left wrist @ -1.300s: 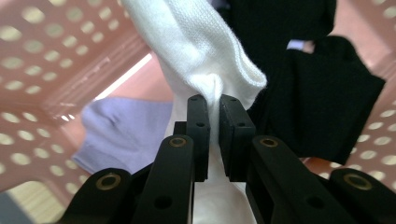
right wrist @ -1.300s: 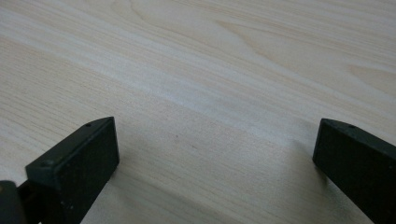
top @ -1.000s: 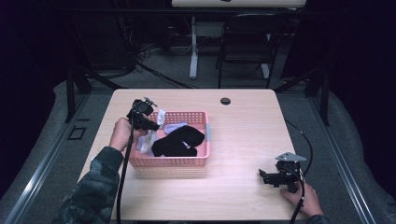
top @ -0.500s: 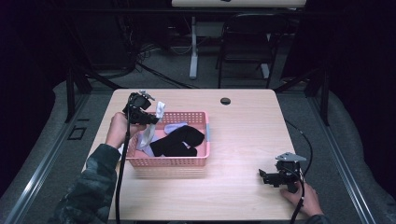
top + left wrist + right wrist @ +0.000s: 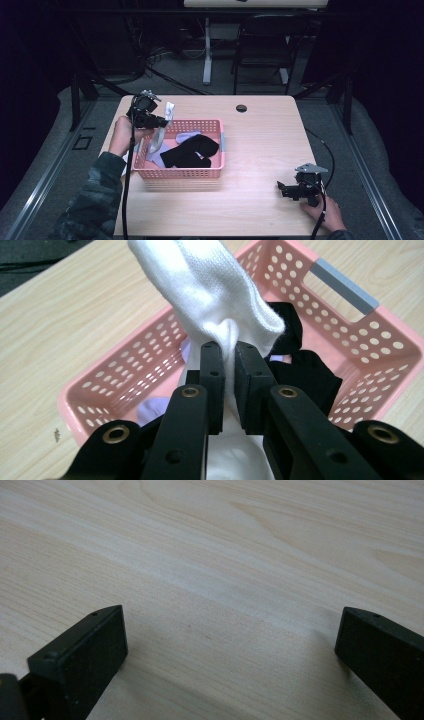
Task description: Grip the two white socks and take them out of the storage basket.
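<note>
- Two grippers are at work over one light wood-grain desk [image 5: 260, 150], which sits at the centre of the high view with rounded corners and a small dark round fitting [image 5: 241, 108] near its far edge.
- Left gripper [image 5: 162, 121], upper left of the desk in the high view: its fingers [image 5: 212, 370] are clamped tight on a white sock [image 5: 220, 295], raised above the basket's left end. In the left gripper view the sock bunches between the pads, rises toward the top of the frame and also hangs below them.
- Pink perforated basket [image 5: 187, 172], left of centre on the desk, carries a grey handle strip [image 5: 342, 285] on its far end wall. Inside lie black socks [image 5: 192, 152] and a pale lilac item [image 5: 187, 136]; a pale piece also hangs over the left rim.
- Right gripper [image 5: 281, 186], lower right of the desk in the high view, held low by a hand [image 5: 325, 212]: its fingers [image 5: 85, 655] stand wide apart with bare desk between them, holding nothing.
- Room: dark. Grey floor, trailing cables, a black chair [image 5: 262, 50] and a white desk leg [image 5: 207, 50] across the top of the high view.
- A camouflage sleeve [image 5: 90, 205] enters at lower left.
</note>
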`<state>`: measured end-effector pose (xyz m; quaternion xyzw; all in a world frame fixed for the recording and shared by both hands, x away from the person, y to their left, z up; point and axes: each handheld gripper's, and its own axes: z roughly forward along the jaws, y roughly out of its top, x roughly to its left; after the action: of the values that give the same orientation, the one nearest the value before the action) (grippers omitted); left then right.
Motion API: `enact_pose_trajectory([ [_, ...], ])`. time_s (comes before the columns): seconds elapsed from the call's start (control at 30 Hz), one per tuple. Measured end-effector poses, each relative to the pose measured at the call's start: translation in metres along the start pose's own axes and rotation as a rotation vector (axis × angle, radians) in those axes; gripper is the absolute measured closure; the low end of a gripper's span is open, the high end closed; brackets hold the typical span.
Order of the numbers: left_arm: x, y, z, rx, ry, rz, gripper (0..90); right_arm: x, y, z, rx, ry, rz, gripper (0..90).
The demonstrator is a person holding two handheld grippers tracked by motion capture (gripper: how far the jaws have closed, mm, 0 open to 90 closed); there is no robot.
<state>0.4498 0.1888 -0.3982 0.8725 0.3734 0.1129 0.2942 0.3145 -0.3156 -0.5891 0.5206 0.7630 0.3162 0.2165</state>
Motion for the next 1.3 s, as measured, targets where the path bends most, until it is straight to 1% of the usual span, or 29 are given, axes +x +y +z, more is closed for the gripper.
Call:
enact_pose_trajectory([
  [0.13,0.003,-0.001,-0.010,-0.018,0.004,-0.006,83.4,0.000,0.000,0.000,0.001,-0.001,0.000,0.0],
  [0.2,0.005,-0.002,-0.016,-0.035,0.004,-0.013,83.4,0.000,0.000,0.000,0.000,0.001,0.001,0.0],
  [0.23,0.005,-0.002,-0.016,-0.035,0.004,-0.013,83.4,0.000,0.000,0.000,0.000,0.000,0.000,0.0],
  [0.27,0.006,-0.002,-0.022,-0.053,0.011,-0.019,83.4,0.000,0.000,0.000,0.000,0.001,0.000,0.0],
  [0.3,0.006,-0.002,-0.022,-0.053,0.011,-0.019,83.4,0.000,0.000,0.000,0.000,0.001,0.000,0.0],
  [0.37,0.009,-0.003,-0.030,-0.069,0.019,-0.029,83.4,0.000,0.000,0.000,0.001,0.003,0.000,0.0],
  [0.47,0.012,-0.005,-0.037,-0.081,0.027,-0.034,83.4,0.000,0.000,0.000,0.001,0.002,-0.001,0.0],
  [0.5,0.013,-0.005,-0.040,-0.077,0.024,-0.036,83.4,0.000,0.000,0.000,0.001,0.003,0.000,0.0],
  [0.53,0.014,-0.007,-0.042,-0.085,0.033,-0.040,83.4,0.000,0.000,0.000,0.001,0.002,-0.001,0.0],
  [0.6,0.015,-0.008,-0.044,-0.089,0.035,-0.044,83.4,0.000,0.000,0.000,0.001,0.002,-0.001,0.0],
  [0.63,0.017,-0.011,-0.049,-0.101,0.042,-0.051,83.4,0.000,0.000,0.000,0.001,0.002,0.000,0.0],
  [0.8,0.022,-0.019,-0.061,-0.129,0.052,-0.069,83.4,0.000,0.000,0.000,0.001,0.002,-0.001,0.0],
  [0.9,0.025,-0.022,-0.065,-0.131,0.057,-0.076,83.4,0.000,0.000,0.000,0.001,0.003,-0.001,0.0],
  [1.0,0.030,-0.031,-0.072,-0.147,0.064,-0.100,83.4,0.000,0.000,0.000,0.001,0.003,0.000,0.0],
  [1.23,0.033,-0.041,-0.080,-0.153,0.078,-0.112,83.4,0.000,0.000,0.000,0.001,0.002,0.000,0.0],
  [1.3,0.037,-0.046,-0.085,-0.159,0.088,-0.123,83.4,0.000,0.000,0.000,0.000,0.003,0.000,0.0],
])
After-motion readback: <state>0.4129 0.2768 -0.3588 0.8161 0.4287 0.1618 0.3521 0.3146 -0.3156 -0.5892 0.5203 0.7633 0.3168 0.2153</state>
